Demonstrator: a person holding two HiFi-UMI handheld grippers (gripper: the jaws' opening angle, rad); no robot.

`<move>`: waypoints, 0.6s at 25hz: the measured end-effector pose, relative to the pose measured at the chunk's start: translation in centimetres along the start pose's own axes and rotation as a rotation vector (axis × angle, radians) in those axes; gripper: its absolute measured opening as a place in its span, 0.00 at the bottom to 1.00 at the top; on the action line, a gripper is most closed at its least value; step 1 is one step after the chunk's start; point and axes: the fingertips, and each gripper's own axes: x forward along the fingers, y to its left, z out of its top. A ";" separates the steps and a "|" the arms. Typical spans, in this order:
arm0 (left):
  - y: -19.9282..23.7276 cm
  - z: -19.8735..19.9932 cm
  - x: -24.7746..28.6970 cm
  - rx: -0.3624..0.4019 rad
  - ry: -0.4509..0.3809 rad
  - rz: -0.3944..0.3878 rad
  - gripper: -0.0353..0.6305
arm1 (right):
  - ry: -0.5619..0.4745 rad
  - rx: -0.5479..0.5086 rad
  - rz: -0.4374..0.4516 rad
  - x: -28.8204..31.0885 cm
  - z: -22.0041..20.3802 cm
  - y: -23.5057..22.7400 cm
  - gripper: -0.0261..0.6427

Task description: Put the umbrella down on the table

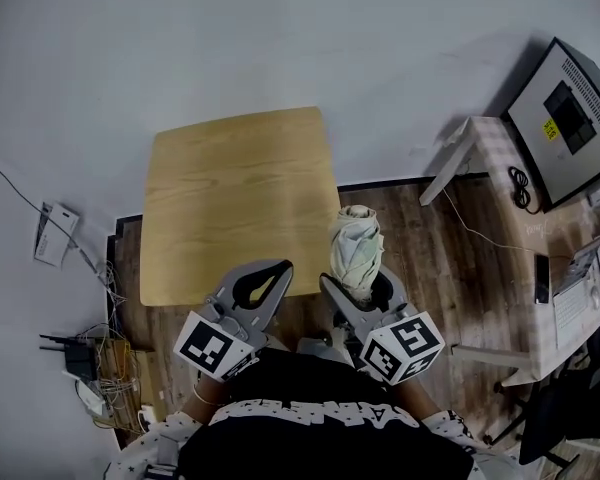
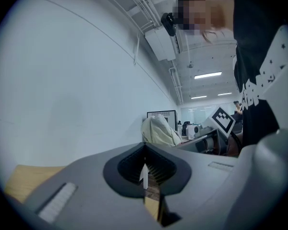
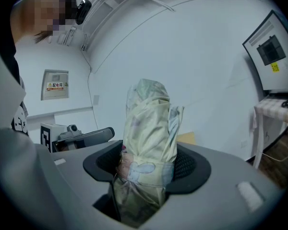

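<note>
Now, one folded umbrella (image 1: 357, 246) gripped in right claw (image 1: 358, 282), left claw (image 1: 281, 267) closed empty, one table (image 1: 230, 198).

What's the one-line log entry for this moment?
right gripper: shut on umbrella | left gripper: shut, empty | umbrella: not on table

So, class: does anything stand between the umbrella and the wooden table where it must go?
Nothing visible does. The table top is bare; the folded umbrella, clamped upright in the right tongs, hangs by its near right corner. The left tongs, shut and empty, are at the umbrella's left.
</note>
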 end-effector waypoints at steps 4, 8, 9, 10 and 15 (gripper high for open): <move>1.0 -0.5 -0.2 -0.011 0.041 0.024 0.06 | 0.028 0.002 0.016 1.3 -0.4 -0.3 0.49; 3.1 -1.0 -0.6 -0.019 0.024 0.051 0.06 | 0.041 0.000 0.005 3.1 -0.6 -0.7 0.49; 3.5 -1.3 -0.7 -0.026 0.043 0.050 0.06 | 0.042 -0.002 0.001 3.5 -0.7 -0.6 0.49; 4.0 -1.4 -0.8 -0.029 0.047 0.046 0.06 | 0.041 -0.005 -0.003 3.9 -0.7 -0.5 0.49; 7.1 -1.3 -0.1 -0.021 0.017 0.026 0.06 | 0.054 -0.007 -0.031 6.4 -0.8 -0.4 0.49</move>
